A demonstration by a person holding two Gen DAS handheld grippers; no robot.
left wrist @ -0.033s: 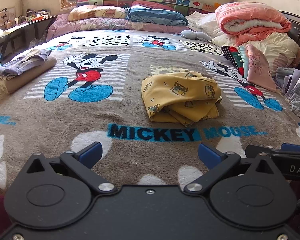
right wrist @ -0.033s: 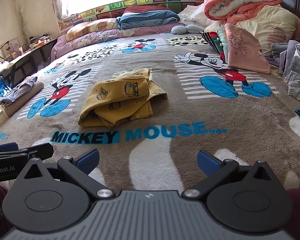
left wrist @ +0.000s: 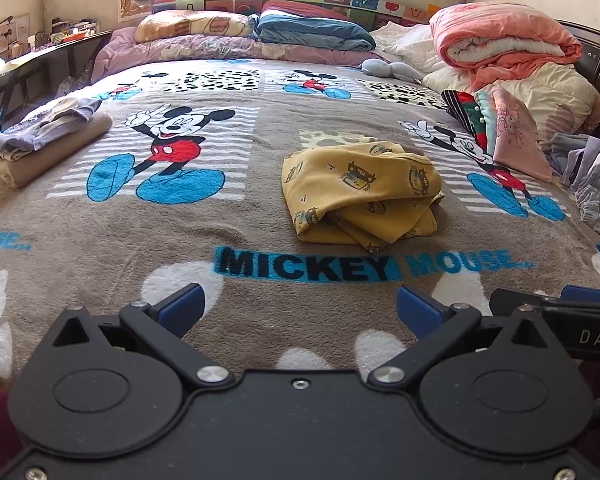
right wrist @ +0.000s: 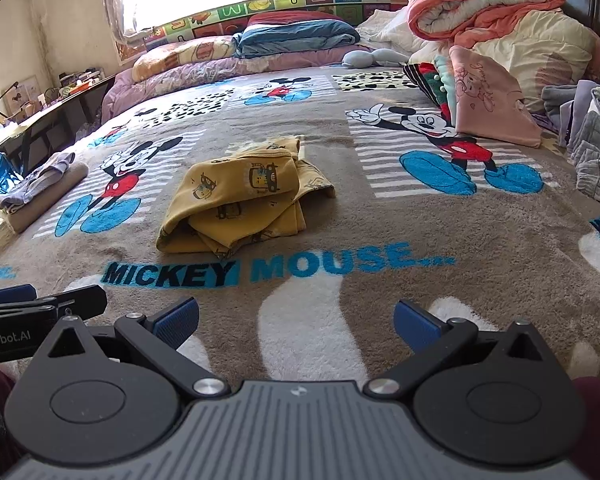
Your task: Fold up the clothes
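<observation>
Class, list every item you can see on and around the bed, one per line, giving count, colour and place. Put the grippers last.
yellow garment: one, yellow with small prints, loosely folded mid-bed
blanket: one, brown with cartoon mice, covering the bed
folded stack: one, beige and lilac, left edge
pink garment: one, pink, right side, leaning on bedding
grey clothes pile: one, grey and lilac, far right
rolled quilt: one, coral, back right
blue quilt: one, blue, bed's far end
left gripper: one, black with blue pads, open, empty
right gripper: one, black with blue pads, open, empty
</observation>
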